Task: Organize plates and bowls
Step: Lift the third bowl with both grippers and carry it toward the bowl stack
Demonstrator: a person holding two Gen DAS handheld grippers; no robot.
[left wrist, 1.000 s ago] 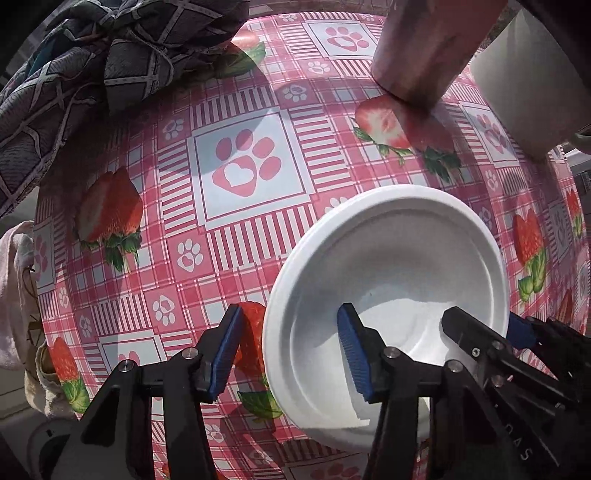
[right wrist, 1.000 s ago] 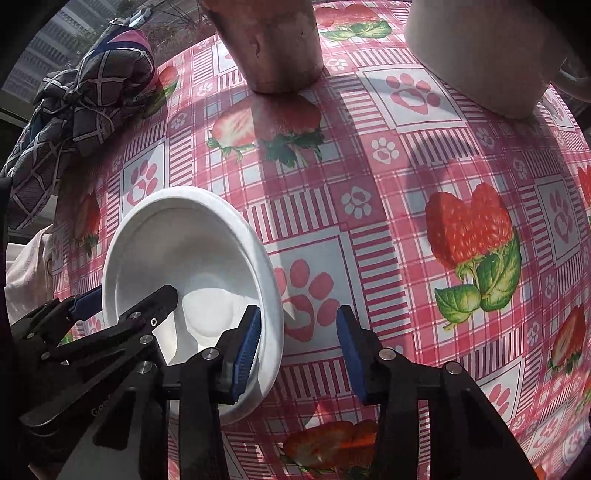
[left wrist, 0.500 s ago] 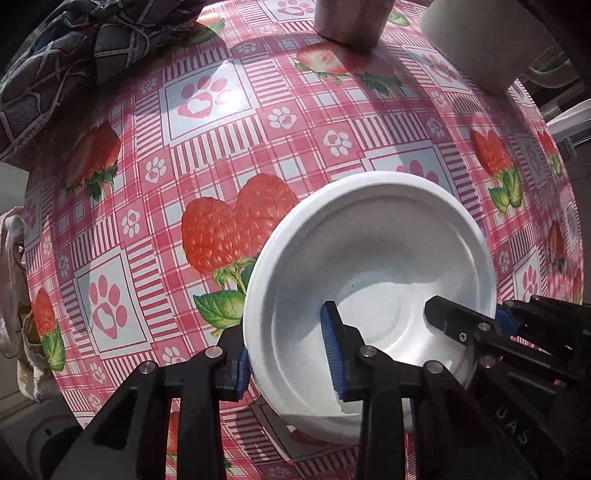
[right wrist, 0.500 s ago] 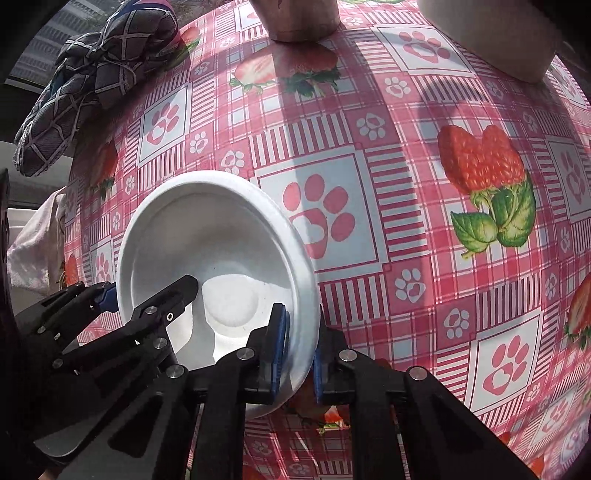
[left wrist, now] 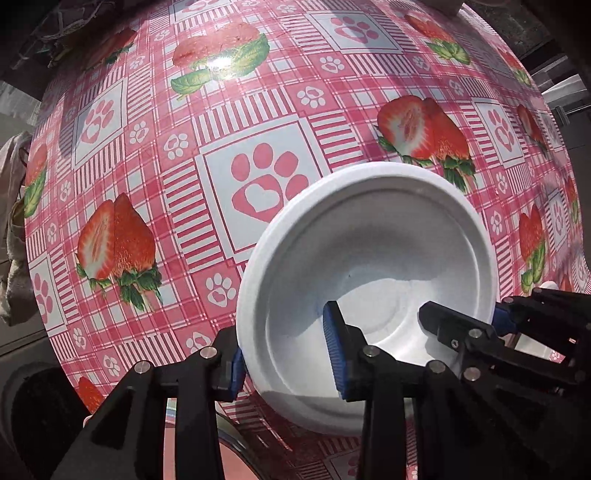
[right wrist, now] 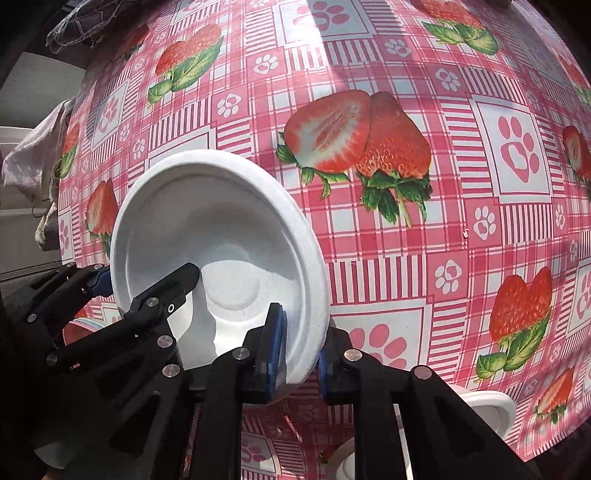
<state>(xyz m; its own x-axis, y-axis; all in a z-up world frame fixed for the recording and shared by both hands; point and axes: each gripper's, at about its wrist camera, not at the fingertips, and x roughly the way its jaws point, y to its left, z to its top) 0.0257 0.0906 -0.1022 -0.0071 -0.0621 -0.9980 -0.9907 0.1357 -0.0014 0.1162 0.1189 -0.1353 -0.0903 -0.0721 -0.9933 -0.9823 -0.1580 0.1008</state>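
A white foam bowl (left wrist: 373,258) is held above the strawberry-print tablecloth (left wrist: 258,122) by both grippers. My left gripper (left wrist: 286,354) is shut on the bowl's left rim, one blue pad inside and one outside. My right gripper (right wrist: 299,350) is shut on the bowl's (right wrist: 207,236) right rim in the same way. Each gripper shows in the other's view: the right one (left wrist: 491,332) and the left one (right wrist: 122,291), both on the bowl's far rim.
White dishes (right wrist: 487,410) sit at the bottom right of the right wrist view, below the table edge. A pink-rimmed dish (left wrist: 229,454) shows under the left gripper. Dark checked cloth (right wrist: 81,26) lies at the far left; pale cloth (right wrist: 33,158) hangs off the left edge.
Both grippers have closed on the bowl's rim and carried it back toward the table's near edge. The cup and pot at the far side have left view.
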